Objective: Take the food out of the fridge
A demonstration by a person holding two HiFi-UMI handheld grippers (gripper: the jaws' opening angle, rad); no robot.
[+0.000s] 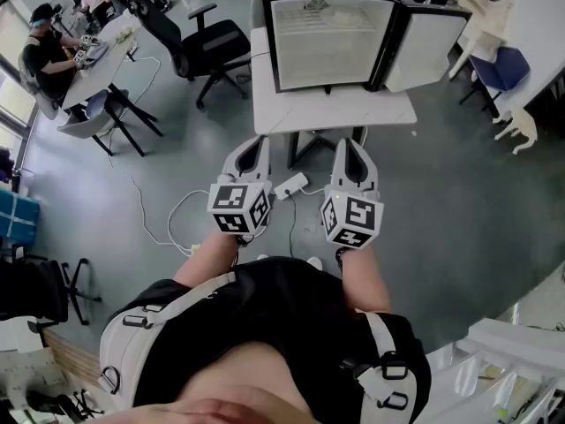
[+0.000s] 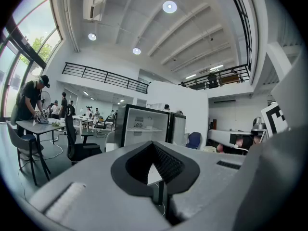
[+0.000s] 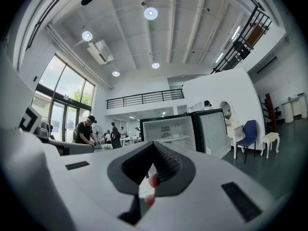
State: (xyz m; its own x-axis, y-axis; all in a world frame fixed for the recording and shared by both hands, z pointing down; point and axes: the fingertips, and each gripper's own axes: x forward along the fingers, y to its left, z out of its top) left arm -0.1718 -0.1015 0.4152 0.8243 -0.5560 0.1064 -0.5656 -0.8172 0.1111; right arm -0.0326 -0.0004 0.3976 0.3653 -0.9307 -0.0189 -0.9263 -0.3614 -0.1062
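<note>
On the smooth grey floor (image 1: 441, 175) of a tall, open workroom, a white rectangular table (image 1: 291, 113) bears a black-framed compact fridge (image 1: 331, 42) with a pale interior. The white-lined fridge door (image 1: 424, 51) is swung wide to the right. A thin shelf crosses the cavity; whether food lies on it is too small to tell. Left of the table stands a black padded office chair (image 1: 207, 42), and a blue upholstered chair (image 1: 503, 67) sits off to the right. A white oblong power strip (image 1: 290, 185) lies on the floor near the table's foot, thin cables looping from it. Overhead (seen from the gripper views) the ceiling is white and ribbed, set with round ceiling lamps (image 2: 169, 6), and a black metal railing (image 2: 106, 76) lines an upper gallery.

The left gripper (image 1: 255, 144) and right gripper (image 1: 351, 146) are matte grey moulded plastic, each with a black-and-white marker cube (image 1: 240, 207) behind. Both are held side by side, well short of the table, and point towards the fridge. Each one's ridged black pads are pressed together on nothing.
</note>
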